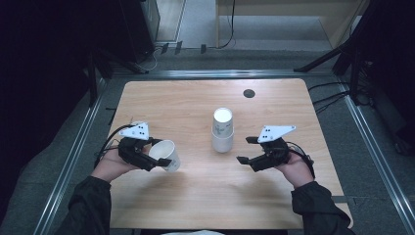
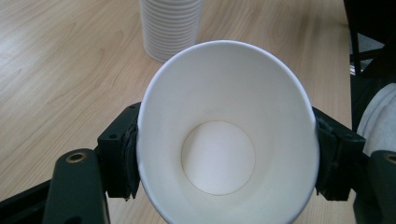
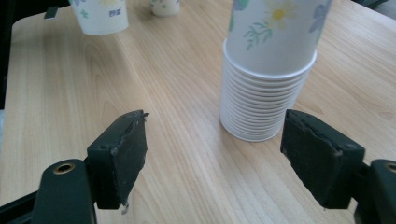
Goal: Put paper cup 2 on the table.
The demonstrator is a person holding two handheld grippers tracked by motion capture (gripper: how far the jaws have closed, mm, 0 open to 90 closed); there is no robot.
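A single white paper cup (image 1: 166,155) lies on its side between the jaws of my left gripper (image 1: 157,152), at the left of the wooden table (image 1: 195,196). In the left gripper view the cup's (image 2: 227,140) open mouth faces the camera and both pads press on its rim, so the left gripper (image 2: 227,161) is shut on it. An upside-down stack of flowered paper cups (image 1: 222,129) stands at the table's middle. My right gripper (image 1: 244,149) hovers to its right, open, with the stack (image 3: 268,70) just beyond its spread jaws (image 3: 215,140).
A dark round grommet (image 1: 249,93) sits near the table's far edge. The stack (image 2: 170,28) rises close behind the held cup. Two flowered cups (image 3: 100,16) show at the top edge of the right gripper view. Metal rails (image 1: 73,156) flank the table.
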